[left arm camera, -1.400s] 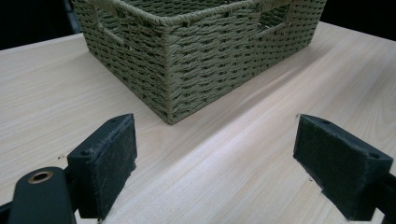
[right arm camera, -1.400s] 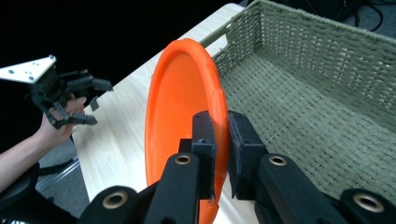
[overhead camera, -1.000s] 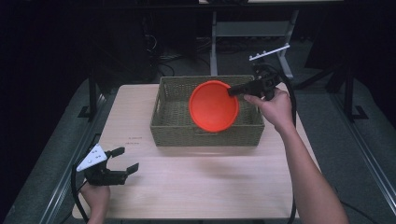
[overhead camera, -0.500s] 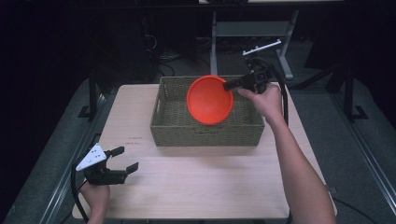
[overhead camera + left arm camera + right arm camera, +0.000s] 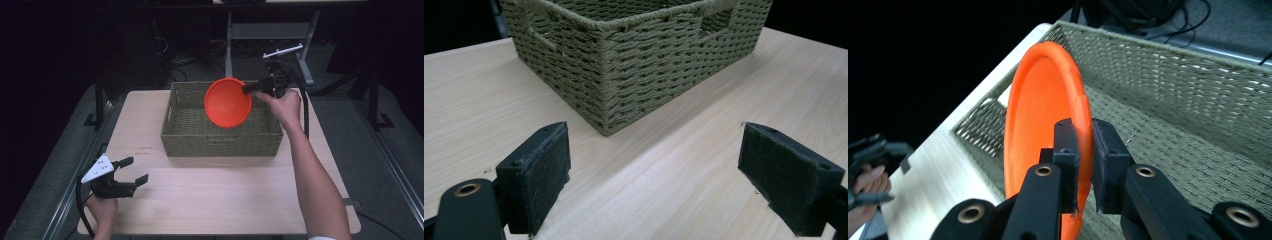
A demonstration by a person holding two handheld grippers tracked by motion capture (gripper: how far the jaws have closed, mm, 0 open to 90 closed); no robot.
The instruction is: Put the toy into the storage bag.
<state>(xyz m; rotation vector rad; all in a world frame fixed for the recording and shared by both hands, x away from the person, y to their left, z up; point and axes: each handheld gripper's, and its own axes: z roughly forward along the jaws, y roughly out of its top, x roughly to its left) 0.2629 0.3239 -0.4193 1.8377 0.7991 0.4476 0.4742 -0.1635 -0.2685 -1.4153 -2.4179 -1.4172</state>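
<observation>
Right gripper (image 5: pixel 248 88): pinching rim of orange plate (image 5: pixel 227 102), held above woven basket (image 5: pixel 220 137) at worktop (image 5: pixel 225 195) far edge. Left gripper (image 5: pixel 132 172): spread, empty, near-left corner.

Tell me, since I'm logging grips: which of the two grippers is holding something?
The right gripper, over the wicker basket, pinches the orange plate's rim. The left gripper sits open near the table's corner.
</observation>
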